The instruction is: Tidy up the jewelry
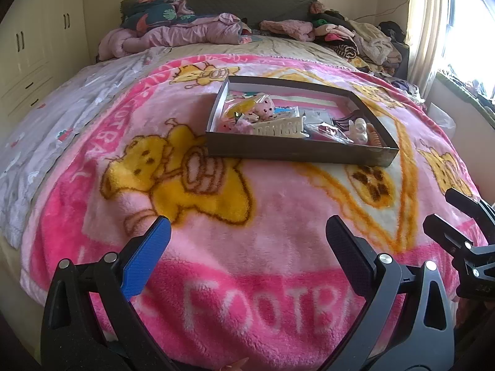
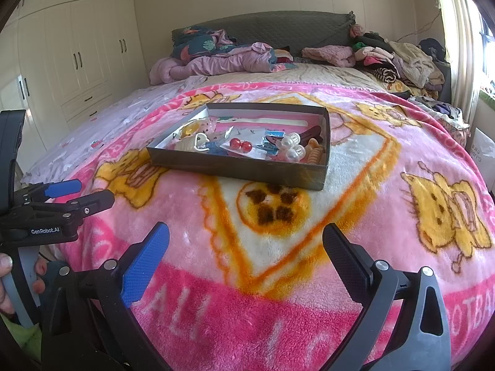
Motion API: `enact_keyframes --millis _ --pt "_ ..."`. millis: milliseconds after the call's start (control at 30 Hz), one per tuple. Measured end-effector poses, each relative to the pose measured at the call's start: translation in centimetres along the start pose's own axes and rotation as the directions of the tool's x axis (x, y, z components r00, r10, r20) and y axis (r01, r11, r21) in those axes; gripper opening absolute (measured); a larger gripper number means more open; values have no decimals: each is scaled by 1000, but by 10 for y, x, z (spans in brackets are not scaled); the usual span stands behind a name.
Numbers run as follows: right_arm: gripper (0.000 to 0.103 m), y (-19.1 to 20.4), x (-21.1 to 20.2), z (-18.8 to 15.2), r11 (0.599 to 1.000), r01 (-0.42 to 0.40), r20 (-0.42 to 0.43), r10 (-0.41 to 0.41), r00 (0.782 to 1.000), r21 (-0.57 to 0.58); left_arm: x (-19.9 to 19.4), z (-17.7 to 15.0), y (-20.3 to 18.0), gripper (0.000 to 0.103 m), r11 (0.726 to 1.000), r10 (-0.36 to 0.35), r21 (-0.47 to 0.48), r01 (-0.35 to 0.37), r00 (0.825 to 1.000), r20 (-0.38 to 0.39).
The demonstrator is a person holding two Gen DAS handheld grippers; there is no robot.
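Bedroom, pink blanket (image 1: 216,247) on bed; jewelry box (image 2: 247,167) mid-blanket; both grippers (image 1: 247,238) (image 2: 246,241) spread, empty.

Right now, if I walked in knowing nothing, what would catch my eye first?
Probably the bright pink cartoon blanket covering the bed, with a shallow dark box of hair clips and trinkets resting on its middle. Nearer you, the left gripper and right gripper hover open and empty, and heaped clothes crowd the headboard end.
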State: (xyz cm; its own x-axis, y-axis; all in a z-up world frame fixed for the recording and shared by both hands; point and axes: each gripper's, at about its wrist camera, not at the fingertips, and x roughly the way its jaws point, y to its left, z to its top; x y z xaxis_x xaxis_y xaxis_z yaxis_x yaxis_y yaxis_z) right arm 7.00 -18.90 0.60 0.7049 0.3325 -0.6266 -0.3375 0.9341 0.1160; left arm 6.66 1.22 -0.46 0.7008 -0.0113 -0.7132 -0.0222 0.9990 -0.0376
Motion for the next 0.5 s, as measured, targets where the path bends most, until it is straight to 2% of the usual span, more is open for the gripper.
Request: enact_keyframes --millis 500 --pt "97 2 0 1 1000 -2 -3 2 1000 -1 1 -1 3 92 1000 7 1 -7 1000 -5"
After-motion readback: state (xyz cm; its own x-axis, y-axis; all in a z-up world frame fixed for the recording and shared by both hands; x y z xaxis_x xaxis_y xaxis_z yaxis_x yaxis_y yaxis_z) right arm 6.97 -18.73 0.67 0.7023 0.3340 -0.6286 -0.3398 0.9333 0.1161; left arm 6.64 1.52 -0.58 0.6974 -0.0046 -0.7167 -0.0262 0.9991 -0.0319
